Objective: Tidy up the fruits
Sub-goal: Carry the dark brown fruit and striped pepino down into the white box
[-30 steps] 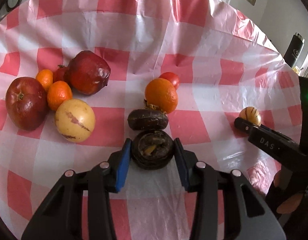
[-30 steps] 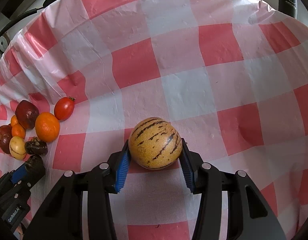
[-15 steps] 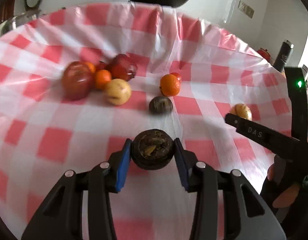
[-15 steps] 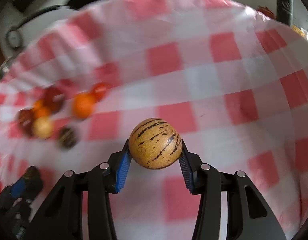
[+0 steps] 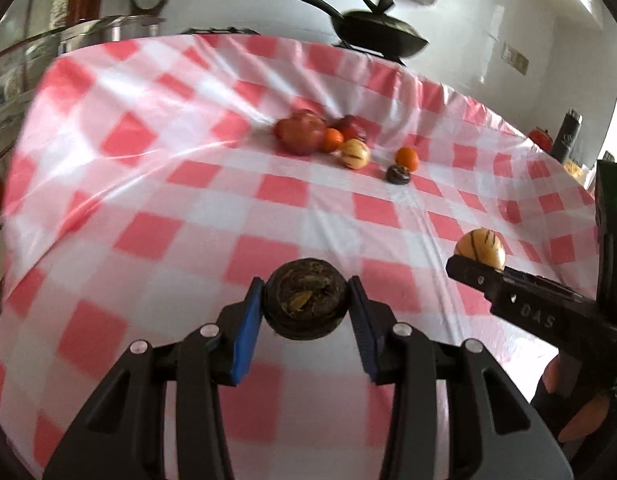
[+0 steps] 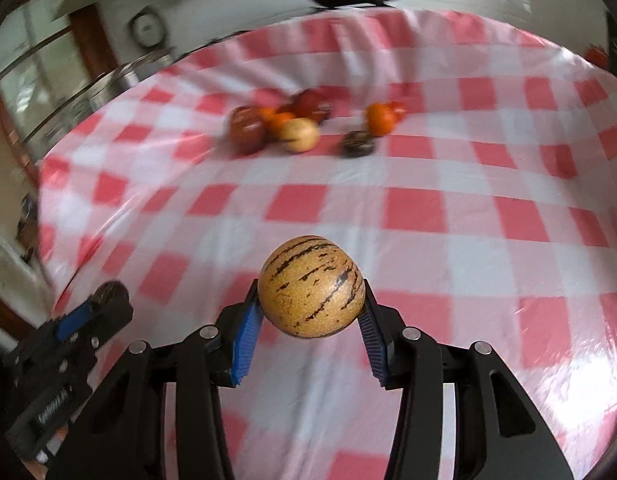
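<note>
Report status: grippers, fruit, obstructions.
Left gripper shut on dark round wrinkled fruit. Right gripper shut on tan striped melon. Both off checkered tablecloth. Nothing blocking.

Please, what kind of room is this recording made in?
Most likely a home kitchen or dining area: a black pan stands behind the table, a steel pot with glass lid stands at the left, and a checkered tablecloth carries fruit.

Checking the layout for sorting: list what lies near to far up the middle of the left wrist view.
Left gripper clamping the dark wrinkled fruit → bare checked tablecloth → second dark fruit → orange → black pan beyond the table's far edge.
</note>
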The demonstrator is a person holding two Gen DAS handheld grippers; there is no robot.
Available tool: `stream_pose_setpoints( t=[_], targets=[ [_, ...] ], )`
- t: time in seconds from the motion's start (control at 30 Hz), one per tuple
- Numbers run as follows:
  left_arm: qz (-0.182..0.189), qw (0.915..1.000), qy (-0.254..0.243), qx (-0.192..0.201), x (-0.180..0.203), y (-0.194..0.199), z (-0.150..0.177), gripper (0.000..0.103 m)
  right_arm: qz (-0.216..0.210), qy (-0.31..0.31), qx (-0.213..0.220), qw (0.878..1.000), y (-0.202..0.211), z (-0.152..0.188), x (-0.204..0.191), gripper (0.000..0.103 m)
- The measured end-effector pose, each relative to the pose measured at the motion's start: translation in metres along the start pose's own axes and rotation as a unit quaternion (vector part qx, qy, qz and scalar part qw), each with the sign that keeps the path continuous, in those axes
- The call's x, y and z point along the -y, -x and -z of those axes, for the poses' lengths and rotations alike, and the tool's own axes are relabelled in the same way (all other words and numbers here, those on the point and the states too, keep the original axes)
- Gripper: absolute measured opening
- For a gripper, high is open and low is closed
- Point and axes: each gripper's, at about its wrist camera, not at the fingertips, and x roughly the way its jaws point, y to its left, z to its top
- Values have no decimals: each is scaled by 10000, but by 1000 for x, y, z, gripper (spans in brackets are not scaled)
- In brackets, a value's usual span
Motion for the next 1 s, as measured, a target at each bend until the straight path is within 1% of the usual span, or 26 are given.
stream_pose_setpoints(
  t=[0.1,0.23,0.33,0.57,0.7,0.83,0.97,1.0],
  targets=[
    [-129,9998,80,97,-19,19,13,42,-249,298,-28,9992,8,13,-29,46],
    [-254,9994,229,58,-41,35,34,42,-593,724,-121,9955,14,33,-67,46],
    [-316,9989,339,8,-54,43,47,42,-745,961,-146,9925,19,45,-86,46],
    [-485,9984,304,-2,-75,66,69,42,-1073,1400,-187,9841,28,69,-120,46],
    [-563,9978,361,42,-92,86,83,42,-1320,1863,-200,9734,35,89,-147,46],
    [-644,9965,503,151,-112,110,98,42,-1631,2313,-209,9589,42,109,-177,46],
    [-718,9944,718,297,-137,137,117,42,-1895,2823,-192,9402,52,133,-209,46],
    [-749,9938,764,312,-142,141,121,42,-1963,2987,-195,9337,54,140,-219,46]
  ],
)
